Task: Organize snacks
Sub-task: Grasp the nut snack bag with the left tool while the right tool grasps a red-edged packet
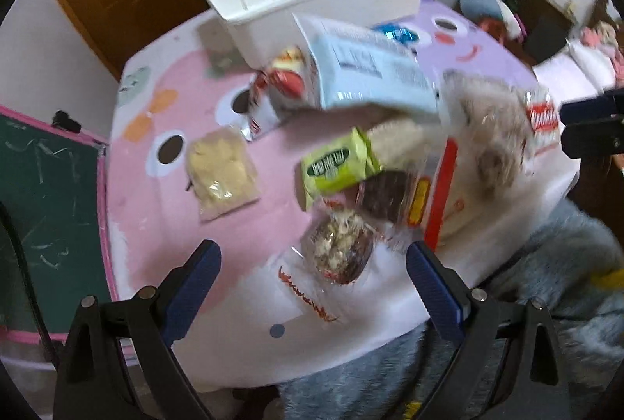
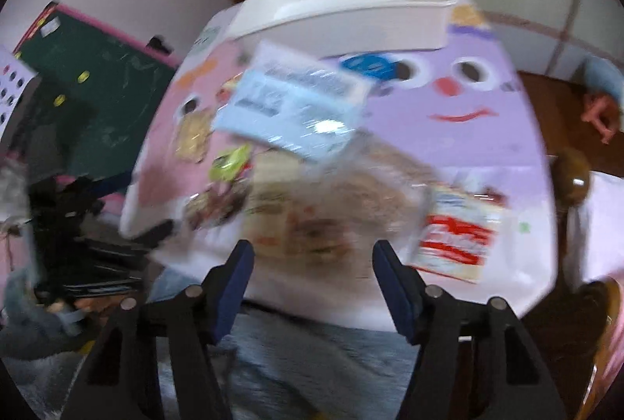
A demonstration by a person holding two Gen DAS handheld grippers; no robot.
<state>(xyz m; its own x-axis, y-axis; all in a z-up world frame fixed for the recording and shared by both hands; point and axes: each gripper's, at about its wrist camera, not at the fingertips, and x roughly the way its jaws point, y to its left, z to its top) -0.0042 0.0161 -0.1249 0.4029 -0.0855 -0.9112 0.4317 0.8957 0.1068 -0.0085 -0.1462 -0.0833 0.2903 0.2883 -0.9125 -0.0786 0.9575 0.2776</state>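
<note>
Left gripper agape (empty) above nut snack.

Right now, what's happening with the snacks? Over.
Left gripper open, right gripper open, both empty. Snack packets loose on table; white bin behind. Nothing blocking.

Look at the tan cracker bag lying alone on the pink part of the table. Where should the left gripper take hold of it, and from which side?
Grip the bag across its short width, near the sealed end facing the left gripper, coming down from above. It lies flat and apart from the pile, so both long edges are free. The flat seal probably pinches more safely than the filled middle.
</note>
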